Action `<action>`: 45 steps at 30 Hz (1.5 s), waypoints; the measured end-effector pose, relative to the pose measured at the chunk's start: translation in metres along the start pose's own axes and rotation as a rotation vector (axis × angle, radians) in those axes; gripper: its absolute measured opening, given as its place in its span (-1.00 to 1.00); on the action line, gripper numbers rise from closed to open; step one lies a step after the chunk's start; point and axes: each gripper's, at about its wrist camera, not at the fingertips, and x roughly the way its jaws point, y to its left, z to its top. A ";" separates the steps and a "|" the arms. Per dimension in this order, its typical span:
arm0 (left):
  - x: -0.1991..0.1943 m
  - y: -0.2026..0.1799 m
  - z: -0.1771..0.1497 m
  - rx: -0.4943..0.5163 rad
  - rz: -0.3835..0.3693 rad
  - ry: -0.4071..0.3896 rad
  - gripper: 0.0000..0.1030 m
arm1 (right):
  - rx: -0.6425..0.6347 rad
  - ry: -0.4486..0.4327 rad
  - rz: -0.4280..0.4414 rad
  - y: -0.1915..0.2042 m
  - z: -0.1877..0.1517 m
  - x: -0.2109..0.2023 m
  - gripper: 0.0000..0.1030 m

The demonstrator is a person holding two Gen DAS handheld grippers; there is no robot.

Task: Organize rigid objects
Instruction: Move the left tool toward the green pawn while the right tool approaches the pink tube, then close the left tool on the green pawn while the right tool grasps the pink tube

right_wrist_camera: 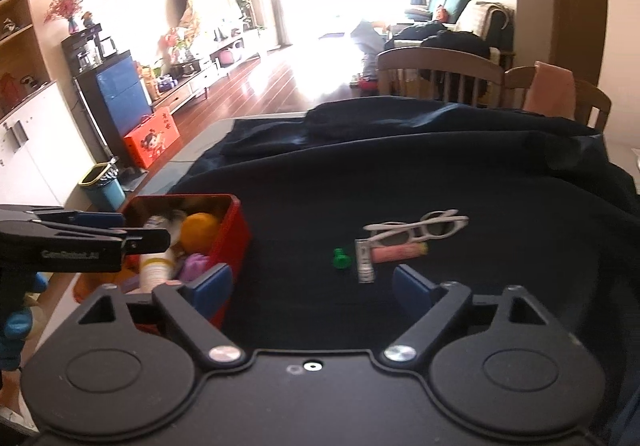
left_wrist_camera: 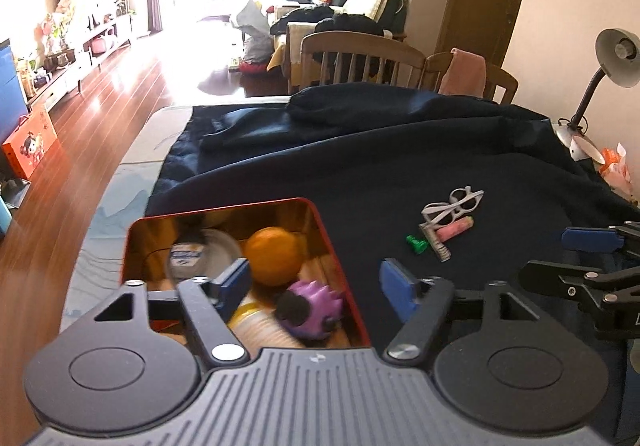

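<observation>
A red tin box (left_wrist_camera: pixel 338 258) (right_wrist_camera: pixel 236 234) stands on the dark cloth. It holds an orange ball (left_wrist_camera: pixel 274 260), a purple spiky ball (left_wrist_camera: pixel 314 308), a pale tube (right_wrist_camera: pixel 154 270) and a round lid. My left gripper (left_wrist_camera: pixel 320 286) is open and empty above the box's near right part. On the cloth to the right lie white glasses (left_wrist_camera: pixel 454 205) (right_wrist_camera: pixel 416 230), a pink tube (left_wrist_camera: pixel 456 228) (right_wrist_camera: pixel 400 252), a small silver tube (left_wrist_camera: pixel 438 244) (right_wrist_camera: pixel 365 262) and a green piece (left_wrist_camera: pixel 417 245) (right_wrist_camera: pixel 340 258). My right gripper (right_wrist_camera: pixel 312 286) is open and empty, just short of them.
A dark blue cloth (left_wrist_camera: pixel 400 149) covers the table, bunched at the far side. Wooden chairs (left_wrist_camera: pixel 360 57) stand behind it. A grey desk lamp (left_wrist_camera: pixel 612 61) is at the right edge. The table's left edge (left_wrist_camera: pixel 104 213) drops to the wooden floor.
</observation>
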 end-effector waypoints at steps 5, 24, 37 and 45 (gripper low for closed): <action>0.009 -0.023 0.006 0.003 -0.010 -0.007 0.58 | 0.007 -0.007 -0.012 -0.024 0.000 -0.001 0.86; 0.080 -0.091 0.020 -0.012 0.031 0.060 0.63 | -0.125 0.029 0.021 -0.086 0.005 0.037 0.99; 0.138 -0.109 0.022 -0.020 0.091 0.134 0.63 | -0.138 0.048 0.013 -0.111 0.005 0.089 0.97; 0.161 -0.110 0.018 -0.021 0.123 0.160 0.63 | -0.171 0.069 0.071 -0.124 0.003 0.114 0.76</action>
